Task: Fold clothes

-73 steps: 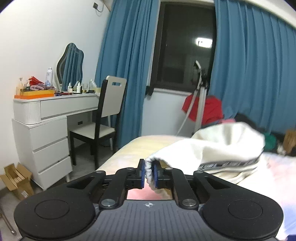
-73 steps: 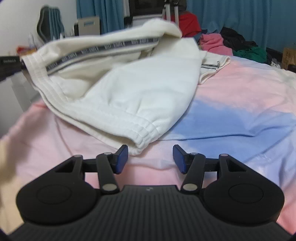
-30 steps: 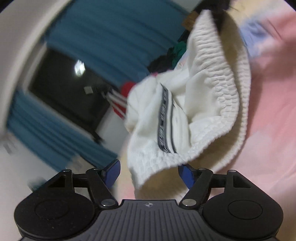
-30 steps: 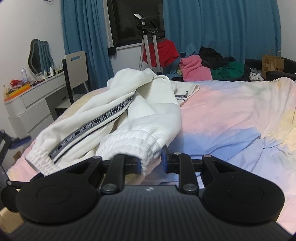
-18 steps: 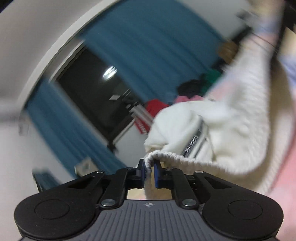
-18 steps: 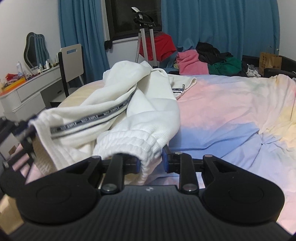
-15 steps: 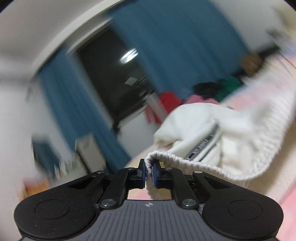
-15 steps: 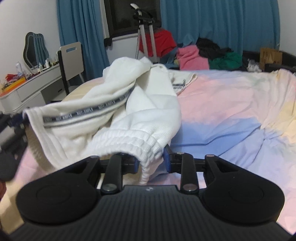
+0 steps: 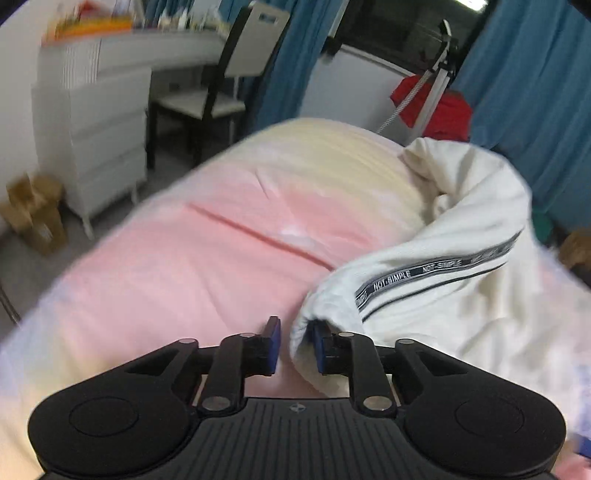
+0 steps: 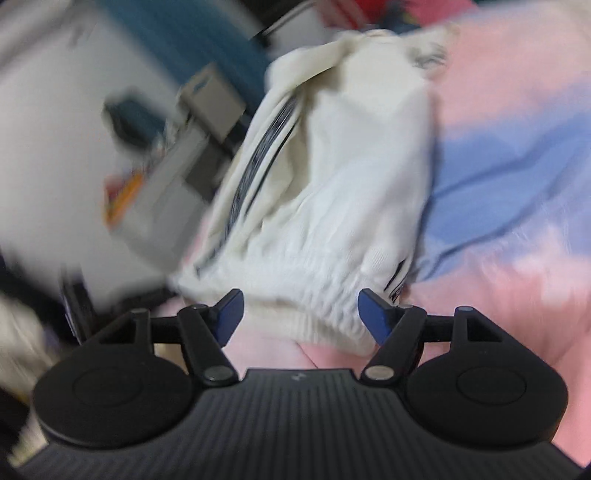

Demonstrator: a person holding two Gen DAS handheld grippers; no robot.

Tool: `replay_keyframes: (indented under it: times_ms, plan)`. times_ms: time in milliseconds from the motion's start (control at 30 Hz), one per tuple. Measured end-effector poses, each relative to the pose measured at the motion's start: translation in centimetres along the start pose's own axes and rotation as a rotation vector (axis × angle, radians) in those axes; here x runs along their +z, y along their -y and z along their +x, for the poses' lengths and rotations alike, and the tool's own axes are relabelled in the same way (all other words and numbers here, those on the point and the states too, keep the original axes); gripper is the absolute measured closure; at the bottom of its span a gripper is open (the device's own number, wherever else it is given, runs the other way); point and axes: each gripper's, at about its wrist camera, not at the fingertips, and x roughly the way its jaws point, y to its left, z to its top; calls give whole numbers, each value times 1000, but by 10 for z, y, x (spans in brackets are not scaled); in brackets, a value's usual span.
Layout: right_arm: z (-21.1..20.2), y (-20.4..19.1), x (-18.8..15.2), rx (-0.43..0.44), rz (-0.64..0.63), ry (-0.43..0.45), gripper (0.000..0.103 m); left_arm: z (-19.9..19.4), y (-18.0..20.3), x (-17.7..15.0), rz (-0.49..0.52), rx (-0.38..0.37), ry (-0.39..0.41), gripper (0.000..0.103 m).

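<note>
Nearest in the left wrist view, the left gripper (image 9: 295, 345) has its blue-padded fingers (image 9: 272, 345) a little apart and opening; the ribbed cuff of the white garment (image 9: 436, 291) lies in the gap against the right pad, clear of the left one, so nothing is clamped. In the blurred right wrist view, the right gripper (image 10: 301, 315) has its fingers (image 10: 373, 314) spread wide and opening, with the garment's ribbed hem (image 10: 314, 302) lying loose between them and neither pad pressing on it.

The garment rests on the bed (image 9: 192, 266), bunched toward the right of the left view, a black band with white lettering running along one fold. The bed cover is pink close by, pale yellow further off in the left view, and blue in patches beside the garment in the right view.

Past the bed's left edge, a brown cardboard box (image 9: 35, 214) sits on the floor next to a white drawer unit (image 9: 96, 136). A chair (image 9: 221, 85) with a dark frame and pale seat is tucked under the white counter (image 9: 147, 48), which carries small, blurred items. Farthest away hang blue curtains (image 9: 532, 99) around a dark window (image 9: 391, 26), with a light-coloured stand (image 9: 436, 85) and red cloth (image 9: 439, 110) in front of them.
</note>
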Motion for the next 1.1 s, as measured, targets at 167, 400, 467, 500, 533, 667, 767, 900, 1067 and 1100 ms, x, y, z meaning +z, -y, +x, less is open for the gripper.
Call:
replay_keyframes:
  times_ms: [167, 400, 467, 500, 533, 667, 767, 900, 1067, 1100]
  plan:
    - [-5, 32, 7, -71, 200, 96, 32, -15, -11, 0, -68, -107, -63, 40]
    - [31, 33, 5, -33, 231, 35, 31, -17, -11, 1, -163, -238, 4, 15]
    - [34, 26, 4, -51, 200, 55, 33, -17, -8, 1, -164, -272, 22, 13]
    - [33, 23, 3, -43, 185, 65, 39, -14, -6, 2, -162, -283, 20, 13]
    - [31, 21, 1, -31, 173, 76, 40, -8, -3, 2, -163, -278, 17, 13]
    - [24, 24, 1, 8, 163, 103, 40, 21, 8, 0, -141, -196, -4, 9]
    - [33, 28, 0, -36, 138, 64, 41, 46, 10, 0, -127, -138, -30, 15]
    - [43, 22, -3, -80, 56, 40, 63, 66, 17, 3, -6, -69, 18, 46]
    - [28, 4, -15, -46, 48, 71, 71, 48, 22, 25, 34, -150, 88, 82]
    - [26, -2, -17, -42, 40, 66, 71, 43, 21, 32, 34, -161, 113, 82]
